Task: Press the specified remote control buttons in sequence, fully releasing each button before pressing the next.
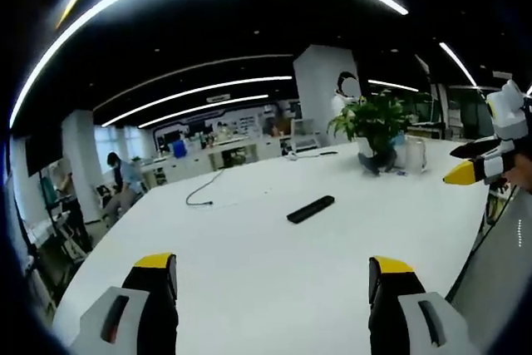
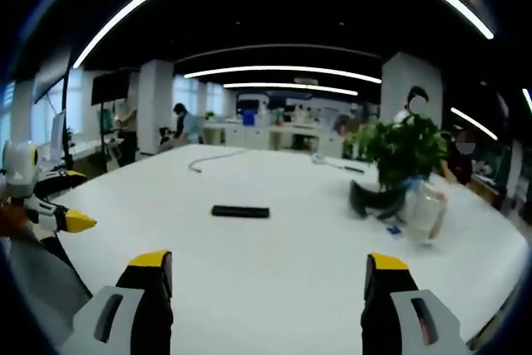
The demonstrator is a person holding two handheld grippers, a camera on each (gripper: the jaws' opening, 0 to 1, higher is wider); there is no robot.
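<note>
I have both sets of tongs held above a large white table, and neither is gripping anything. From the left gripper view, my left tongs stand wide apart, yellow tips up, with bare tabletop between them. From the right gripper view, my right tongs are spread just as wide. The remote control, a slim black bar, lies flat on the table well ahead of the left tongs, apart from everything else; in the right gripper view I see the same remote control lying crosswise, ahead and a little left of centre, untouched. Farther back a potted plant sits on the table with a clear glass jar just beside it, and a grey cable trails across the far side. My right tongs poke into the left gripper view from the right edge, and the left ones show at the left edge of the right gripper view. People are at desks beyond the table.
</note>
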